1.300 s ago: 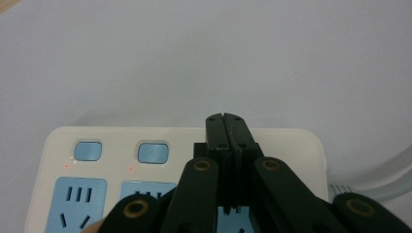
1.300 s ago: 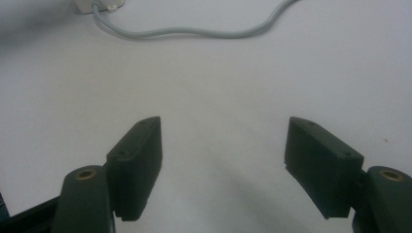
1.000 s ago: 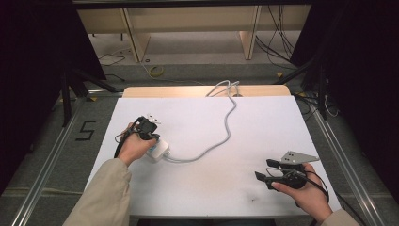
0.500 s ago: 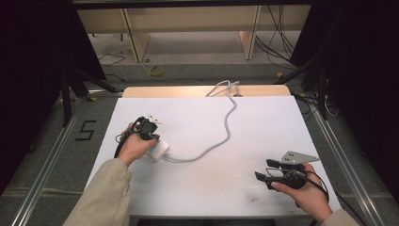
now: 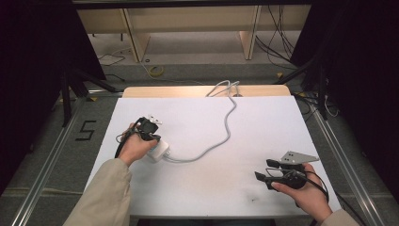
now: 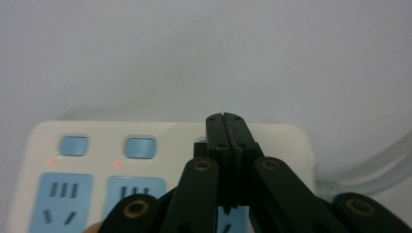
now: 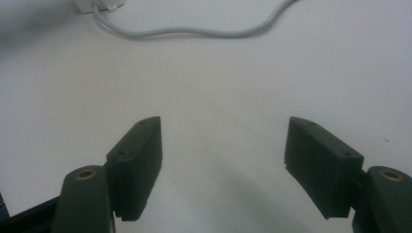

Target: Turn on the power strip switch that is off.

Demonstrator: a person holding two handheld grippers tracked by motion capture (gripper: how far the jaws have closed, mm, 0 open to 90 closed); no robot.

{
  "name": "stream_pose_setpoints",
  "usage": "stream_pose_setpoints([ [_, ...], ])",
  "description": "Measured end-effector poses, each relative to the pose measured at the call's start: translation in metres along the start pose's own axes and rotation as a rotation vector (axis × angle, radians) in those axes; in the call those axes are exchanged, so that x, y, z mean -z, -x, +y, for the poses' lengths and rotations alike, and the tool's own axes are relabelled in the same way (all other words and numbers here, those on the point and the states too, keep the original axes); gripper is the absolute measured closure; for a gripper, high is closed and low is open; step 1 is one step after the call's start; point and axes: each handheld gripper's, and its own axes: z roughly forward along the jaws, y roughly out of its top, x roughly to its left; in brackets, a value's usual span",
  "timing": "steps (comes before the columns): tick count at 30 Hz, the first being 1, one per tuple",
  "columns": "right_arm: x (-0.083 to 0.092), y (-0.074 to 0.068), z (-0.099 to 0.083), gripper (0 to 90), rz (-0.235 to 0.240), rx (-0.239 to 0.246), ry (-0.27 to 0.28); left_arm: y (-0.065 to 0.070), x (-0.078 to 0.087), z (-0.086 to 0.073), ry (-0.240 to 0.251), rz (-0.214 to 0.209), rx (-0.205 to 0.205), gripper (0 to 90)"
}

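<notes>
**White power strip under the left gripper's closed tips**

White table (image 5: 263,127) carries one power strip (image 5: 158,150), its long axis running toward the grey cord (image 5: 228,123). Directly above the strip, the left gripper (image 6: 226,119) has its jaws pressed together over the third blue button; two other buttons (image 6: 140,147) show. Well right of the strip, one right gripper (image 5: 265,170) rests with jaws apart, empty.

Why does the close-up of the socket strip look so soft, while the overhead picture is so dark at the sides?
In the left gripper view, the power strip sits very near the lens, so it and the shut left gripper blur slightly. In the high view, light falls on the white table, leaving the surroundings black. In the right gripper view, the open right gripper casts soft shadows, and the grey cable looks hazy.
</notes>
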Motion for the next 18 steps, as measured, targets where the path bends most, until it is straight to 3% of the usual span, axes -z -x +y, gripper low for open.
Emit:
stream_pose_setpoints([
  [2,0.0,0.0,0.0,30.4,0.0,0.0,0.0,0.0057,-0.0006,0.0024,-0.015,0.045,-0.045,90.0],
  [4,0.0005,0.0,0.0,30.4,-0.001,-0.001,0.002,0.0082,-0.0017,0.0038,-0.015,0.043,-0.053,90.0],
  [9,0.0006,0.0004,-0.0002,30.4,0.002,-0.001,0.002,0.0054,0.0004,0.0034,-0.007,0.073,-0.046,90.0],
  [18,0.0001,0.0,0.0,30.4,0.001,-0.001,0.0,0.0026,0.0002,0.0022,-0.013,0.067,-0.039,90.0],
])
